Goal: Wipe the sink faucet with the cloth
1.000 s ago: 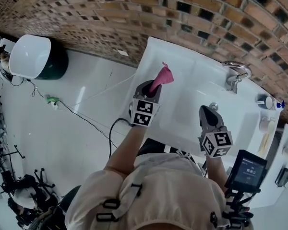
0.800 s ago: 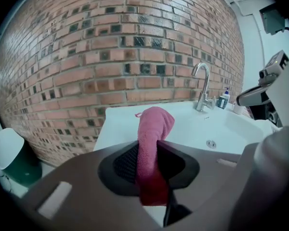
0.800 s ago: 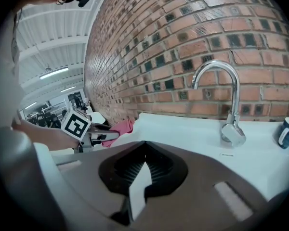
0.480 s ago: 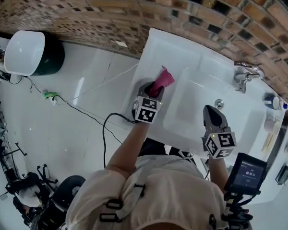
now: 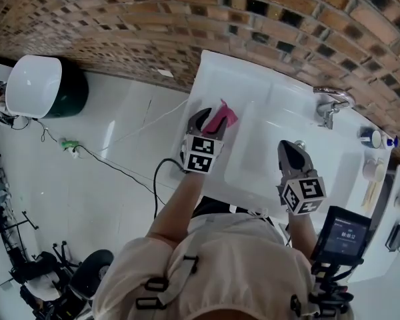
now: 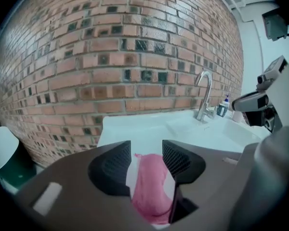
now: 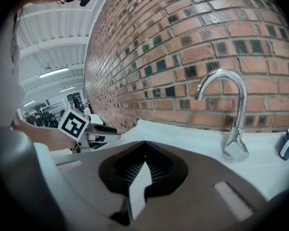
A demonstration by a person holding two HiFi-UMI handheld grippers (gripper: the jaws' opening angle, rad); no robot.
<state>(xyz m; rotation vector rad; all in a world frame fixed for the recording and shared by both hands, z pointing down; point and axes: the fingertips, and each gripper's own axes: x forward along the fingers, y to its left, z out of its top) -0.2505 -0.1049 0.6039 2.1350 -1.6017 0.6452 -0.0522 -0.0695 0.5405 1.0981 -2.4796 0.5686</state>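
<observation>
The pink cloth [image 5: 221, 119] lies between the jaws of my left gripper [image 5: 208, 115] over the left deck of the white sink [image 5: 267, 85]. Those jaws are opening. In the left gripper view the cloth [image 6: 151, 182] sits loose between the spread pads of the left gripper [image 6: 145, 153], with a gap on its left side. The chrome faucet [image 5: 330, 104] stands at the sink's back right, also seen as the faucet [image 6: 204, 93] and the faucet [image 7: 233, 114]. My right gripper [image 5: 290, 151] hangs shut and empty over the basin's front; the right gripper [image 7: 144, 146] points toward the faucet.
A brick wall [image 5: 187, 19] runs behind the sink. A small bottle [image 5: 373, 140] and other toiletries stand at the sink's right end. On the floor at left are a white-lidded bin [image 5: 43, 79] and a black cable [image 5: 120, 169]. A screen device [image 5: 343, 235] is at lower right.
The left gripper came down toward the sink's left deck and its jaws spread apart. The cloth, earlier pinched and standing up, now sits lower and loose between them.
</observation>
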